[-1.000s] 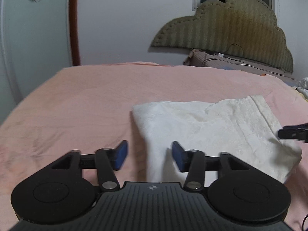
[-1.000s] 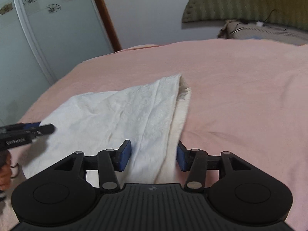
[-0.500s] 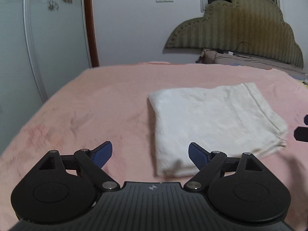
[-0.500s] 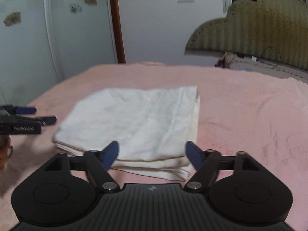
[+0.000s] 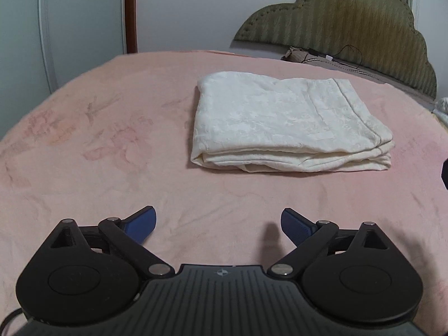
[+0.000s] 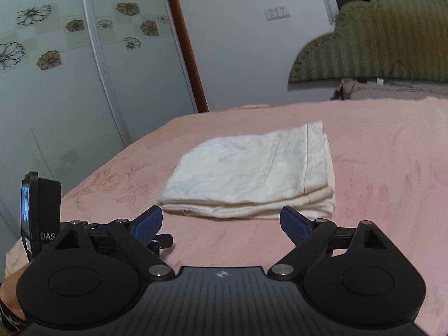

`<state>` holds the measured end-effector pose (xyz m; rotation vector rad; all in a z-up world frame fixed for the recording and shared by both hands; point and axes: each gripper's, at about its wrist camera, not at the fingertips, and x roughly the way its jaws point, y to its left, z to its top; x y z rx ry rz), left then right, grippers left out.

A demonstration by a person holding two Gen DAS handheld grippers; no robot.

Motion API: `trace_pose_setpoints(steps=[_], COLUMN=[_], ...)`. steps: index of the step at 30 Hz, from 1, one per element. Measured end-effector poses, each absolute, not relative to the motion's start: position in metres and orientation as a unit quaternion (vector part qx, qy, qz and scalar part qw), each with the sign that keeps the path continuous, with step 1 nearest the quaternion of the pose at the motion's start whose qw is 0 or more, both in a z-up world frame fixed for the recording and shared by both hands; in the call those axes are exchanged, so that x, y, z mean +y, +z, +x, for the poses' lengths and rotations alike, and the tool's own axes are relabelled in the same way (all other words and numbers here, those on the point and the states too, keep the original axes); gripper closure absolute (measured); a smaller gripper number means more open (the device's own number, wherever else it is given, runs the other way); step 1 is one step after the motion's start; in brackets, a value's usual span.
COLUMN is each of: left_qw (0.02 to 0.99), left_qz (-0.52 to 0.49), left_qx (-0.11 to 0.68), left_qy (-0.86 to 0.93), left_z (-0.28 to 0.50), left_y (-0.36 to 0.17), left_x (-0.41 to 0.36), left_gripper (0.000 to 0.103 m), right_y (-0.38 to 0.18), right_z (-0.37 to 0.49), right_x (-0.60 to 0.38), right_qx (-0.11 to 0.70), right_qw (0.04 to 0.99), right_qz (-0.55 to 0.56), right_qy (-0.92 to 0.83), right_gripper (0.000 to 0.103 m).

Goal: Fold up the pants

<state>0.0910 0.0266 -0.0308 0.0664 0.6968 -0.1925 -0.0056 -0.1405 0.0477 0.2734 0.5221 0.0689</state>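
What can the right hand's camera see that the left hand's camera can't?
Only the right wrist view shows the flowered wardrobe doors, the wall sockets in full, and the left gripper's body with its small screen at the side.

Only the left wrist view shows the left gripper from behind, its jaws wide open over bare blanket.

Both show the folded white pants lying on the pink blanket, and the green headboard. The right gripper is open too.
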Motion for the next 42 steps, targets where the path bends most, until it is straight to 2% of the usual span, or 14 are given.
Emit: trace_pose_setpoints(steps=[2,4,7,13,22,32,42], left_qw=[0.938,0.935,0.932,0.937,0.935,0.936,0.935], left_qz=[0.047,0.049,0.049,0.059,0.045,0.050,0.049], left_qx=[0.332,0.339,0.345,0.332,0.338,0.337,0.337], left_qy=[-0.088,-0.089,-0.096,-0.095,-0.096,-0.093,-0.093], left_z=[0.090,0.093,0.098,0.099,0.103,0.101,0.101], left_y=[-0.035,-0.039,-0.044,-0.048,-0.053,-0.054,-0.054], left_x=[0.022,0.019,0.015,0.007,0.009,0.008,0.009], left_gripper=[0.001,0.001,0.001,0.000,0.000,0.000,0.000], right_y=[0.045,0.037,0.017,-0.005,-0.032,-0.034,-0.033], right_z=[-0.003,0.000,0.012,0.018,0.031,0.031,0.017], right_x=[-0.136,-0.131,-0.128,-0.153,-0.152,-0.150,-0.166], right_qx=[0.262,0.257,0.284,0.288,0.316,0.323,0.299], right_qw=[0.956,0.961,0.956,0.949,0.941,0.940,0.936], right_qz=[0.130,0.104,0.066,0.130,0.117,0.108,0.182], right_qy=[0.026,0.019,-0.031,-0.009,-0.025,-0.031,-0.047], right_gripper=[0.009,0.000,0.000,0.000,0.000,0.000,0.000])
